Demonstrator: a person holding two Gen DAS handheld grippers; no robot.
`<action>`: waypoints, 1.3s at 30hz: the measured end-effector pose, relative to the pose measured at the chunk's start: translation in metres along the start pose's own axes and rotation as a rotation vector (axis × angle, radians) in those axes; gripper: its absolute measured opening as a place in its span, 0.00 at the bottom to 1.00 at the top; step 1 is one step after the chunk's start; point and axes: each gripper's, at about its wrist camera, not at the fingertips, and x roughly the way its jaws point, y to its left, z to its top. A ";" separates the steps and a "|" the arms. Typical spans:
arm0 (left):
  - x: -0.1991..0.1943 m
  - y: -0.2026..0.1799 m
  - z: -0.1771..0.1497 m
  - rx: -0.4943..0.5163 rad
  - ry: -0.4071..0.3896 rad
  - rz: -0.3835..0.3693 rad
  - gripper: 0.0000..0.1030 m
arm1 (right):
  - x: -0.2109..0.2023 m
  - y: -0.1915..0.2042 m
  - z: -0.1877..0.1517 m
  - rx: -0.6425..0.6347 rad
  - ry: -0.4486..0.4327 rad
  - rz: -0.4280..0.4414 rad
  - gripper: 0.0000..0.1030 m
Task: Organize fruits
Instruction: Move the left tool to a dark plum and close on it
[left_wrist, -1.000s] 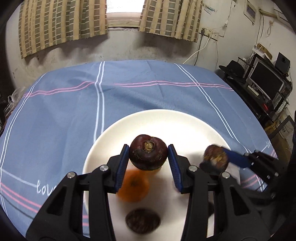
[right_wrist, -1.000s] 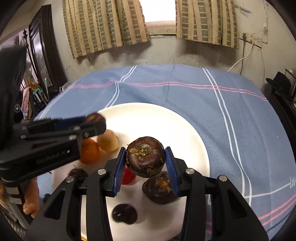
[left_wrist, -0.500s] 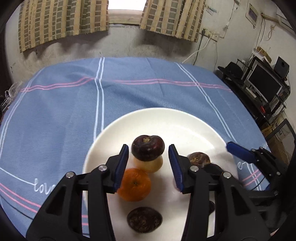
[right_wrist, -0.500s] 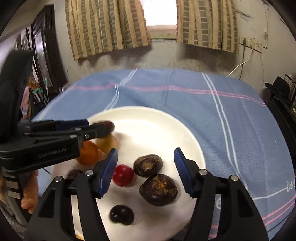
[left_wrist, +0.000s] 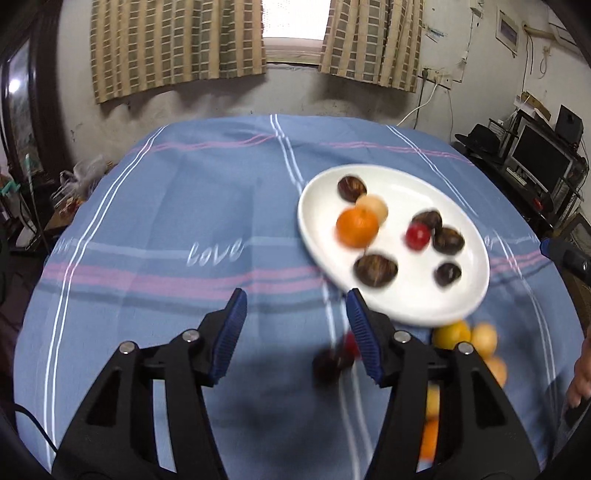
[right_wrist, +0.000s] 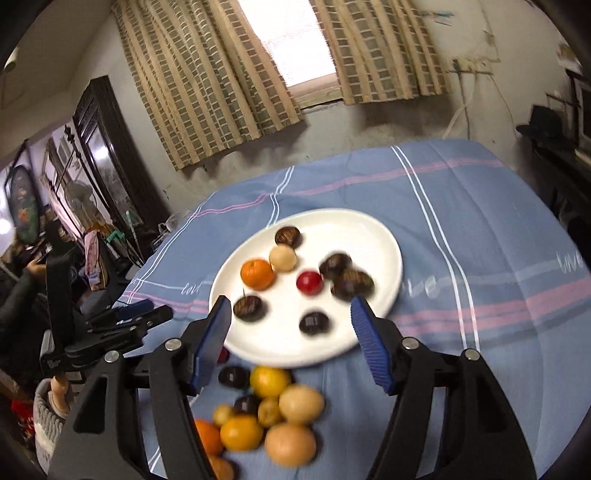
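Your left gripper (left_wrist: 293, 332) has its blue-padded jaws opening with nothing between them, only the blue striped tablecloth (left_wrist: 184, 206) showing in the gap; your right gripper (right_wrist: 290, 341) is likewise opening and empty, its jaws framing the near edge of the white plate (right_wrist: 384, 243) without touching it; in the right wrist view your left gripper shows at the far left, clear of the plate.

On the plate you have eight fruits: an orange mandarin (right_wrist: 257, 273) touching a pale round fruit (right_wrist: 283, 257), a dark brown fruit (right_wrist: 288, 236) just behind that, a small red fruit (right_wrist: 309, 282) near the middle, two dark fruits (right_wrist: 351, 282) close together to its right, and two more dark ones (right_wrist: 250, 308) toward the near rim.

Off the plate, just beside its near edge, a loose heap of yellow, orange and tan fruits (right_wrist: 273, 417) lies on the cloth with a few small dark ones among them; motion blur softens the heap, so you cannot count it exactly.
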 end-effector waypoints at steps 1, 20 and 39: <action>-0.001 0.001 -0.006 0.001 0.002 -0.011 0.56 | -0.003 -0.003 -0.007 0.014 -0.001 0.004 0.66; 0.042 -0.025 -0.046 0.147 0.129 -0.079 0.54 | -0.005 -0.016 -0.033 0.051 0.035 0.002 0.66; 0.054 -0.031 -0.041 0.171 0.100 -0.097 0.35 | 0.003 -0.017 -0.038 0.043 0.063 -0.022 0.66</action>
